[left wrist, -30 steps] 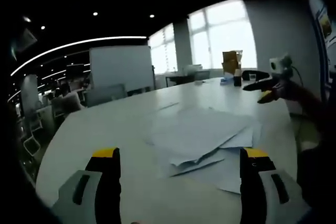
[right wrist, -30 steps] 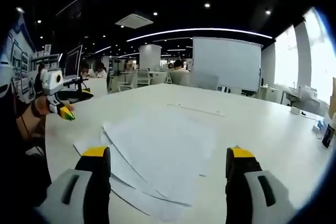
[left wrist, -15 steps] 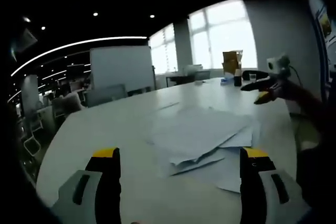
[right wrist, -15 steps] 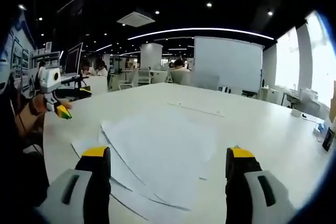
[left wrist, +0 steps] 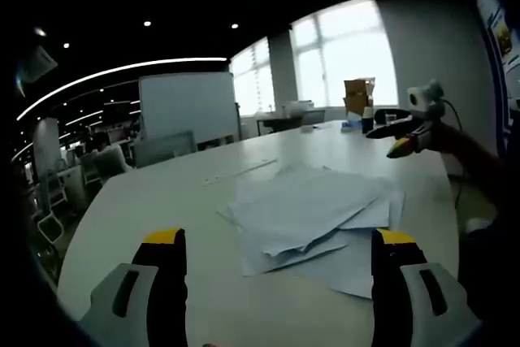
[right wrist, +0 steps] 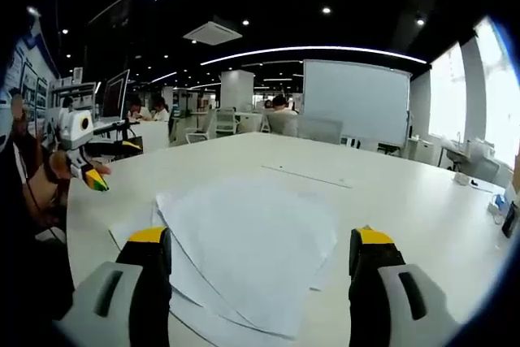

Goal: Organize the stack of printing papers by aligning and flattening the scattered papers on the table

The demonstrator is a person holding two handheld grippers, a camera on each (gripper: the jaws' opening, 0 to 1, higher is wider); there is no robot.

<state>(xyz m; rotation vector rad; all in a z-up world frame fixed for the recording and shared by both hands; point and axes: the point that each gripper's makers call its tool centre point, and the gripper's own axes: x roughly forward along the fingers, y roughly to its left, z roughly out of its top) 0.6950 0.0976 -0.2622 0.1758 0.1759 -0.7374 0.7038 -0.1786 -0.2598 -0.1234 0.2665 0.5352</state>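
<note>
While both your claws hover spread wide and empty, the left claw (left wrist: 276,282) and right claw (right wrist: 260,282) each face the loose fan of white printing papers (left wrist: 313,213) lying askew on the pale table (right wrist: 390,193), just ahead between them.

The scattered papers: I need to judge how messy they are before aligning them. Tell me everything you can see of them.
The scattered papers are plain white sheets, fanned into a loose overlapping pile with corners and edges jutting out at different angles. They lie mostly flat on the white table, some edges slightly lifted. Nothing rests on them, and neither gripper touches them; both sets of jaws stand open above the near edge of the pile.
</note>
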